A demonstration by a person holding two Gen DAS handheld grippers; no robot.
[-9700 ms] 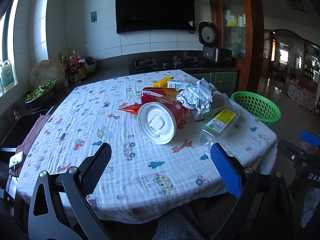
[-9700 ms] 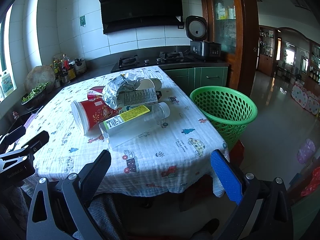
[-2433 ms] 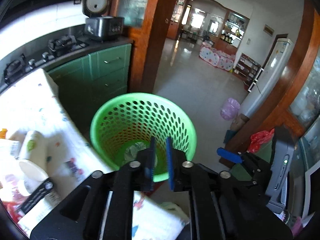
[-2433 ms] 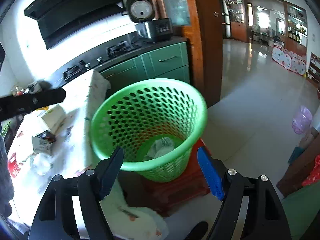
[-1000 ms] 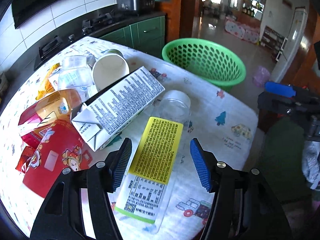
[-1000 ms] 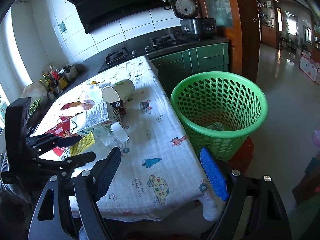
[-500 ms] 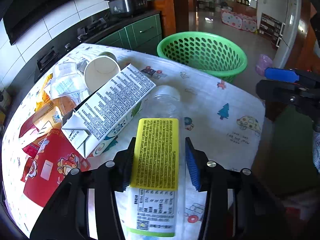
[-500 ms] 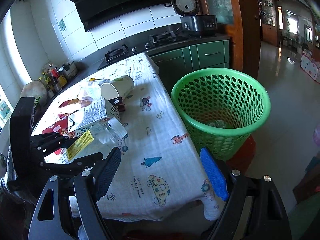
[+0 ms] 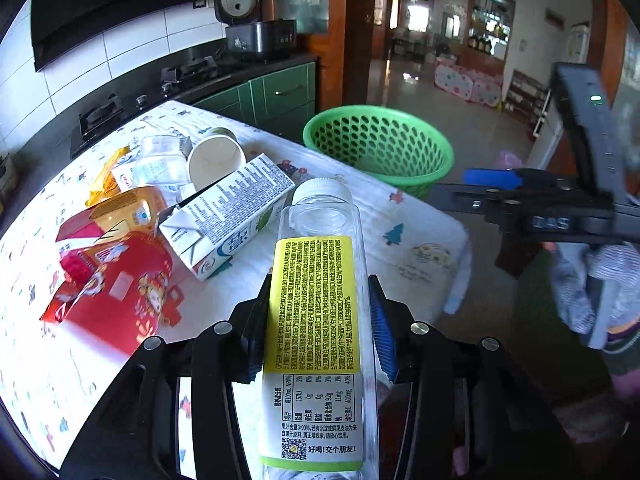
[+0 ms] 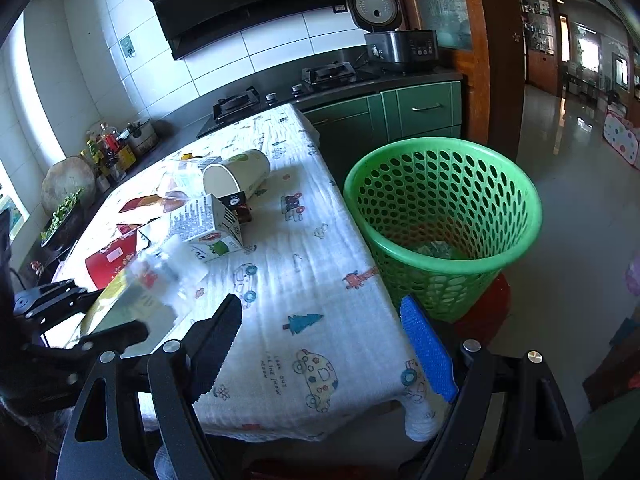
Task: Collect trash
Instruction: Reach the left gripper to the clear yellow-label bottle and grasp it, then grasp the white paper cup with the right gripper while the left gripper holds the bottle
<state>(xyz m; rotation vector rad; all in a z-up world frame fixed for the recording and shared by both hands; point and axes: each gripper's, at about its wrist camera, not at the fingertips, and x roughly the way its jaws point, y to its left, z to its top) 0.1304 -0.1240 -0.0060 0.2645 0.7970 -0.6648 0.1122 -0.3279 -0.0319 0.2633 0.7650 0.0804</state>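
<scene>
Most of the trash is still on the table; one bottle is in my grip, bound for the basket.

The table under its printed cloth still carries the pile: a red paper bucket on its side, a white milk carton, a paper cup and small wrappers behind them. The green basket stands just beside the table's edge, with what looks like crumpled trash at its bottom. My left gripper is clamped on the clear plastic bottle, both pads pressing its yellow-labelled sides, cap end pointing forward. My right gripper holds nothing, jaws wide apart, facing the table edge and basket.
</scene>
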